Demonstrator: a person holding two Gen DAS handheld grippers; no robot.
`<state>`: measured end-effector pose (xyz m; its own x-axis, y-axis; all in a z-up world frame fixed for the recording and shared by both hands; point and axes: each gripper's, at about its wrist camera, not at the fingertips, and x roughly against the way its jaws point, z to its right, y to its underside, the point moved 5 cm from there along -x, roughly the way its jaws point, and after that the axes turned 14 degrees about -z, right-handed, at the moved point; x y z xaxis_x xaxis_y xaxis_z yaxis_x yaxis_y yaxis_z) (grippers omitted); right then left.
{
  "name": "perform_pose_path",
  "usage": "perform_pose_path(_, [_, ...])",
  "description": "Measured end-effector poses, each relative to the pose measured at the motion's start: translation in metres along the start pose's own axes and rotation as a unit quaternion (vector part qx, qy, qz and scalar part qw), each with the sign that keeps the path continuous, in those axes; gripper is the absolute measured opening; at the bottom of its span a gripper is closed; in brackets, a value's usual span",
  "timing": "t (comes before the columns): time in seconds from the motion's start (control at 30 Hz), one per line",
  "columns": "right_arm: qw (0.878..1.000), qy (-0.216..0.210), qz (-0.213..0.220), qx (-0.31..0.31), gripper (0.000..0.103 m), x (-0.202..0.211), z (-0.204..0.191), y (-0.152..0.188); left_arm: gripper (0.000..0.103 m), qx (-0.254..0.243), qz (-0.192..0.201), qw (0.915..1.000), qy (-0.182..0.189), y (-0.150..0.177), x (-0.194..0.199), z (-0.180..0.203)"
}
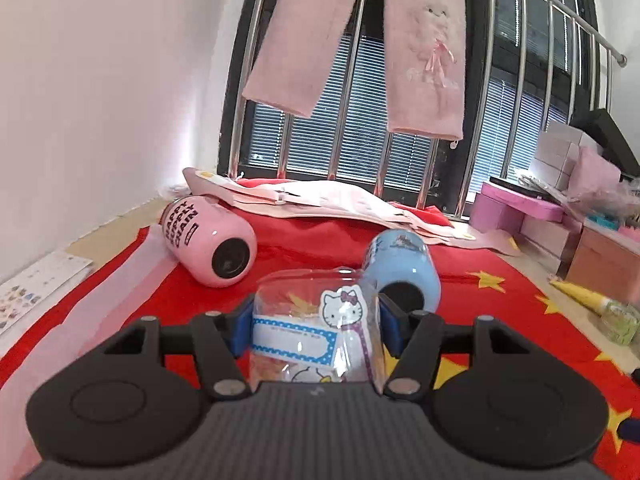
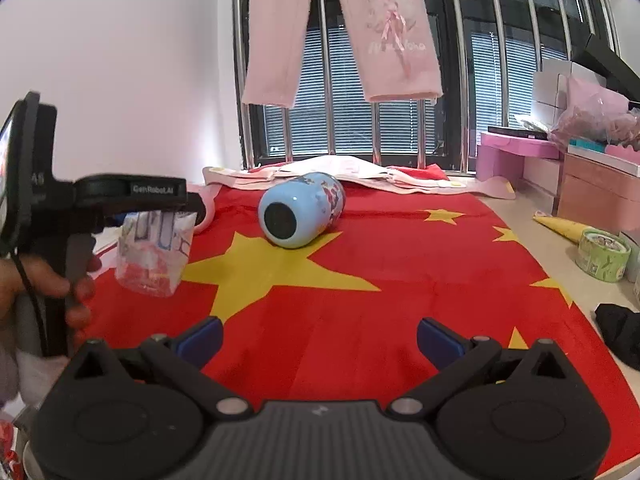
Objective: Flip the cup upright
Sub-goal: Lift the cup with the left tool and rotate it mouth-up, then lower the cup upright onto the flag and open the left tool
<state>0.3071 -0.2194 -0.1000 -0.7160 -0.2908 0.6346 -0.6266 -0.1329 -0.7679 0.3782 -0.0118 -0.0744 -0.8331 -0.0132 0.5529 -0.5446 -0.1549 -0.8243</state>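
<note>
Left wrist view, left gripper [image 1: 316, 326] jaws clenched on clear stickered cup [image 1: 314, 330], lifted above red cloth [image 1: 480, 320], blue cup [image 1: 400, 272] on its side at 1 o'clock, right gripper [image 2: 320, 340] jaws spread wide, holding nothing.

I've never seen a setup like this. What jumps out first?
The bright red cloth with yellow stars fills the scene. On it a blue cup and a pink cup lie on their sides. The left gripper is clamped on a clear Hello Kitty cup, and pink trousers hang above.
</note>
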Motion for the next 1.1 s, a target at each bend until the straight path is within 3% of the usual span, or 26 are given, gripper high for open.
perform_pose_path(0.3, [1.0, -0.004, 0.006, -0.002, 0.103, 0.01, -0.004, 0.009, 0.064, -0.032, 0.036, 0.9988, -0.01, 0.025, 0.029, 0.006])
perform_pose_path(0.87, [0.999, 0.001, 0.032, 0.006, 0.103, 0.048, -0.013, 0.011, 0.064, -0.051, 0.009, 0.9986, -0.001, 0.036, 0.056, 0.006])
perform_pose_path(0.9, [0.999, 0.002, 0.033, 0.007, 0.103, 0.05, -0.013, 0.01, 0.067, -0.054, 0.005, 0.9985, -0.002, 0.036, 0.056, 0.007])
perform_pose_path(1.03, [0.999, 0.006, 0.035, 0.006, 0.103, 0.055, -0.014, 0.01, 0.098, -0.05, -0.008, 0.9987, -0.003, 0.038, 0.057, 0.005])
perform_pose_path(1.1, [0.999, 0.007, 0.038, 0.006, 0.103, 0.058, -0.014, 0.01, 0.102, -0.048, 0.003, 0.9989, 0.0, 0.038, 0.068, 0.001])
